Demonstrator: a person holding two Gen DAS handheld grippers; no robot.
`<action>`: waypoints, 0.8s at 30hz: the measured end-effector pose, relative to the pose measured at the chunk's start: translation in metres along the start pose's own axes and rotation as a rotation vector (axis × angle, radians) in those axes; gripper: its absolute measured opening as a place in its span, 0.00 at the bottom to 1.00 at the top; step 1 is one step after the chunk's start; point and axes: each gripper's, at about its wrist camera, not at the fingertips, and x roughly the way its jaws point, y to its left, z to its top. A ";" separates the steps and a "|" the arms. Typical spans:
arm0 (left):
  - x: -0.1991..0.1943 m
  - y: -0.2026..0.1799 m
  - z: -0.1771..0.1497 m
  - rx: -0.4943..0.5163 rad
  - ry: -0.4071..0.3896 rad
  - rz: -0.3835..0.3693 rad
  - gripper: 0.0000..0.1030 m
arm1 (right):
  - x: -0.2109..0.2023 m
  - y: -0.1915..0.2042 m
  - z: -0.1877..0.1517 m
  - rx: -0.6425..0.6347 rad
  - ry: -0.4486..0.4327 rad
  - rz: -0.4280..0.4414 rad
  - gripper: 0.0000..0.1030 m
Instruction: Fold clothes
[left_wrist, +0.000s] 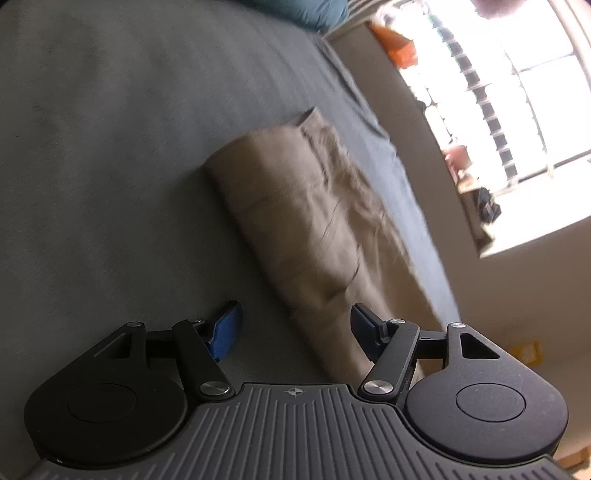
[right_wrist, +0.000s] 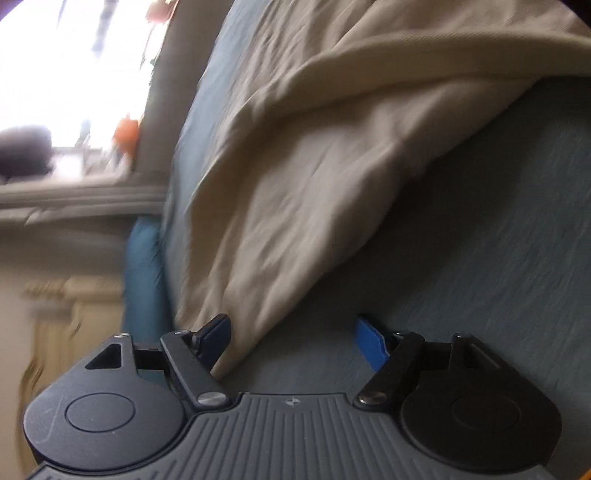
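- One grey-blue bed sheet (left_wrist: 110, 147) filled most of both wrist views; wide bare stretches of it lay to the left of the garment in the left view and to the right of it in the right view (right_wrist: 498, 221).
- The bed's edge (left_wrist: 417, 192) ran just past the garment's far side in the left view, with a pale wall and one bright window (left_wrist: 517, 110) beyond it.
- One beige garment (left_wrist: 295, 221) lay on the sheet as a long folded bundle, one rounded fold edge facing the open sheet and a rumpled edge toward the bed's edge; in the right view it spread loosely (right_wrist: 314, 166), with one corner running down to the gripper.
- One teal pillow (left_wrist: 310, 11) sat at the far end of the bed, well apart from the garment.
- The left gripper (left_wrist: 295, 332) pointed downward over the near end of the bundle, released, its two blue pads set apart; the garment ran between them, but neither pad pressed it.
- The right gripper (right_wrist: 295, 343) also tilted downward, released, nothing clamped; the garment's corner lay just beside its left pad (right_wrist: 218, 336), and whether they touched could not be told.
- Both views were rolled sideways and blurred.
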 end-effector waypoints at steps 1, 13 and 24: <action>0.004 0.000 0.004 -0.013 -0.015 -0.006 0.63 | 0.002 -0.004 0.004 0.020 -0.042 0.009 0.73; 0.036 -0.014 0.020 0.044 -0.144 0.092 0.36 | 0.035 0.001 0.062 0.017 -0.243 0.067 0.71; 0.001 -0.033 0.012 0.108 -0.181 0.198 0.14 | 0.038 0.010 0.063 -0.033 -0.247 -0.004 0.05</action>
